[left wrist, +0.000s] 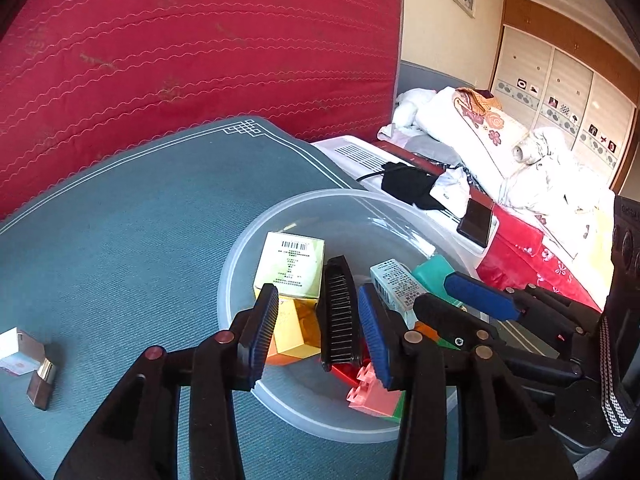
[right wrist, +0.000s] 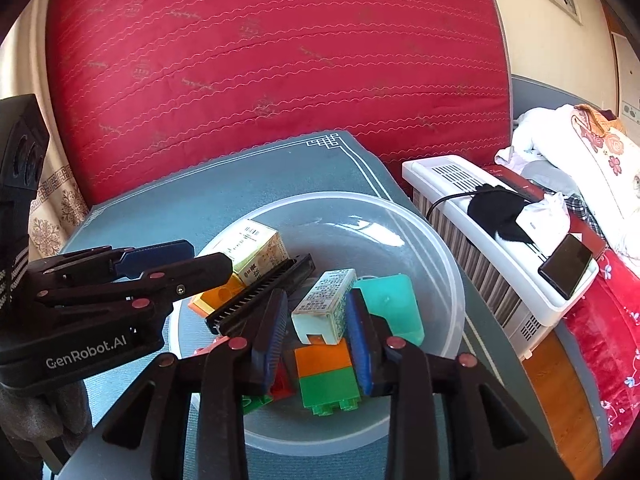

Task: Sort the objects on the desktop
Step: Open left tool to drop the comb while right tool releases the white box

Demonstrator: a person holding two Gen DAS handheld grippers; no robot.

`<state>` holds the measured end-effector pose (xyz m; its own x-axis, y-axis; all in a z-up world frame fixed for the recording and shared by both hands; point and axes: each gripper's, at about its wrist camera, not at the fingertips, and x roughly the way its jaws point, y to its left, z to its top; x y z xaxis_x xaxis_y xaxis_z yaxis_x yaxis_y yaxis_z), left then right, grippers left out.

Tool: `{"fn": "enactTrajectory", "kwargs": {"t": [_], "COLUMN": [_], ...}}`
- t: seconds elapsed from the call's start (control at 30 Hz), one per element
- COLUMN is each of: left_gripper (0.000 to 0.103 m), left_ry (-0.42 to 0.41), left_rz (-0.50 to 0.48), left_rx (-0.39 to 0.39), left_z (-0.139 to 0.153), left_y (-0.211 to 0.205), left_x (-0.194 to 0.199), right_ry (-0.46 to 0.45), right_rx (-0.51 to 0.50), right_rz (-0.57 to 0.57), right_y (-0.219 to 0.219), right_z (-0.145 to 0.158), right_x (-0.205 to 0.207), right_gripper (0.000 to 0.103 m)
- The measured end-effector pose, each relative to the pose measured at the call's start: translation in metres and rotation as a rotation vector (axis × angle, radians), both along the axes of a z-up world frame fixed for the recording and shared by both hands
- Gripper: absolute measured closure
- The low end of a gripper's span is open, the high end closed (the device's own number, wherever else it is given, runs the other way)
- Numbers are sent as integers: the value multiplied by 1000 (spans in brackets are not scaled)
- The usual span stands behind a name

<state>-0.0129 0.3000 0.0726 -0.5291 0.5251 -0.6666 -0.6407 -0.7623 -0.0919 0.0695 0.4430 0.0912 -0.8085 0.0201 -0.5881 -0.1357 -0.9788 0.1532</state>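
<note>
Now both tools hang over the clear bowl (right wrist: 440,248) on the blue table (left wrist: 120,220). The left gripper (left wrist: 318,330) has its fingers wide, with the black comb (left wrist: 339,312) between them but not pinched. The right gripper (right wrist: 316,338) is wide too, just over the small white box (right wrist: 324,306) and the orange and green block (right wrist: 326,376). The bowl is crowded, so fingers could grab two things or bump each other. A push could tip the light bowl. A small bottle (left wrist: 41,384) sits well apart, out on the table.
</note>
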Motion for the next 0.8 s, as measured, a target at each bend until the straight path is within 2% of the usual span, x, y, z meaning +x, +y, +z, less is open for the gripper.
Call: {"fn": "enactTrajectory", "kwargs": {"t": [0.1, 0.4, 0.8], "left_gripper": [58, 58, 58], "left_ry": [-4, 3, -6], "left_rz": [16, 58, 109], "left_rx": [3, 5, 19], "left_z": [-1, -1, -5], "left_y": [-6, -27, -63], "left_x": [1, 7, 13], "right_ry": [5, 4, 8], "right_rx": [15, 79, 67], "right_rz": [-3, 6, 37], "right_y": [-3, -22, -46], "right_z": [2, 5, 8], "right_x": [1, 3, 5], "right_gripper": [60, 60, 59]}}
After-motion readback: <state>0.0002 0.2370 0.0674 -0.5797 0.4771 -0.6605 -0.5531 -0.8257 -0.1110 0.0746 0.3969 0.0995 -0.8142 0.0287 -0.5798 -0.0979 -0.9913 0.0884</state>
